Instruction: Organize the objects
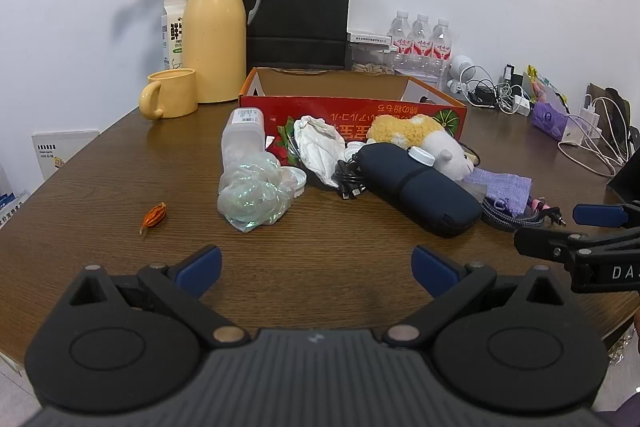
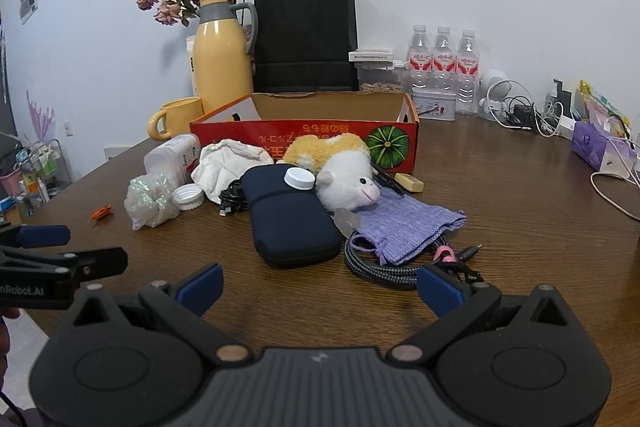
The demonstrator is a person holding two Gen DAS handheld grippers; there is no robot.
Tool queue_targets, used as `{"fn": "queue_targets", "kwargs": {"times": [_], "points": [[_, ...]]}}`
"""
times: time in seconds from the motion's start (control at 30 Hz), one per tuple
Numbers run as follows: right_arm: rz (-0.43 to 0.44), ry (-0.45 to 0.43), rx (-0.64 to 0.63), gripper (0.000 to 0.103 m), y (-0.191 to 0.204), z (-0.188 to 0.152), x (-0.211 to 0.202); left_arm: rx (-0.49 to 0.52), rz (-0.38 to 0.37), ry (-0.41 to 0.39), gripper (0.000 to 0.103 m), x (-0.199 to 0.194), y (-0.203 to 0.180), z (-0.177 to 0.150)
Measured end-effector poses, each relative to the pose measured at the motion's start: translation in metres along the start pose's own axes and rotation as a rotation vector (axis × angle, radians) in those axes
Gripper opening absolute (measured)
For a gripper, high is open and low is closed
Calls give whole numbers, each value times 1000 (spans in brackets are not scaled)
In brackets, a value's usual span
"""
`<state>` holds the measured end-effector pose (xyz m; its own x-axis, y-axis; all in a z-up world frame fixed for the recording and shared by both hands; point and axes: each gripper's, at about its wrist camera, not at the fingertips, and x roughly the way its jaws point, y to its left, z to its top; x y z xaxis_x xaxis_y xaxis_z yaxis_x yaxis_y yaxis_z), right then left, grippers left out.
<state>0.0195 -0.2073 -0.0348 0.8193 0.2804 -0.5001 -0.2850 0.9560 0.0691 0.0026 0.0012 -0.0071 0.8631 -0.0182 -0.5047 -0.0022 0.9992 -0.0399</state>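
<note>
Both tongs stand fully apart with nothing between their blue pads. Left tongs [image 1: 316,269] hover over bare brown wood-grain table [image 1: 120,167]; right tongs [image 2: 320,285] hover beside them over the same surface, the right blue pad overlapping a coiled grey braided cable [image 2: 384,269].

Directly ahead of the right tongs lies a dark navy zippered fabric case [image 2: 290,219], flat on the table, with a white ribbed bottle cap [image 2: 299,179] resting on its far end. Right of the case, a lilac knitted pouch [image 2: 408,223] lies partly over the cable. A yellow-and-white plush hamster [image 2: 340,171] rests on the pouch's far edge and touches the case.

Ahead of the left tongs sits a crumpled clear iridescent plastic wrap [image 1: 252,197], touching a clear plastic bottle [image 1: 242,139] lying on its side. A crumpled white cloth [image 1: 320,147] and a bundle of black cable [image 1: 350,179] lie between the bottle and the case. Ahead and left of the left tongs, well apart from the pile, lies a small orange dried pod [image 1: 154,215].

Beyond the pile stands an open red cardboard box [image 1: 352,107]. Behind it stand a yellow mug [image 1: 170,93], a yellow thermos jug [image 1: 216,31], a black paper bag [image 1: 298,11] and three clear water bottles [image 1: 420,43].
</note>
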Motion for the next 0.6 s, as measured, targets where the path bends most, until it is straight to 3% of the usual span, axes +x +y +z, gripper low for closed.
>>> {"fn": "queue_targets", "kwargs": {"times": [0.6], "points": [[-2,0,-2,103,-1,0,0,-1,-1,1,103,0,0,-1]]}}
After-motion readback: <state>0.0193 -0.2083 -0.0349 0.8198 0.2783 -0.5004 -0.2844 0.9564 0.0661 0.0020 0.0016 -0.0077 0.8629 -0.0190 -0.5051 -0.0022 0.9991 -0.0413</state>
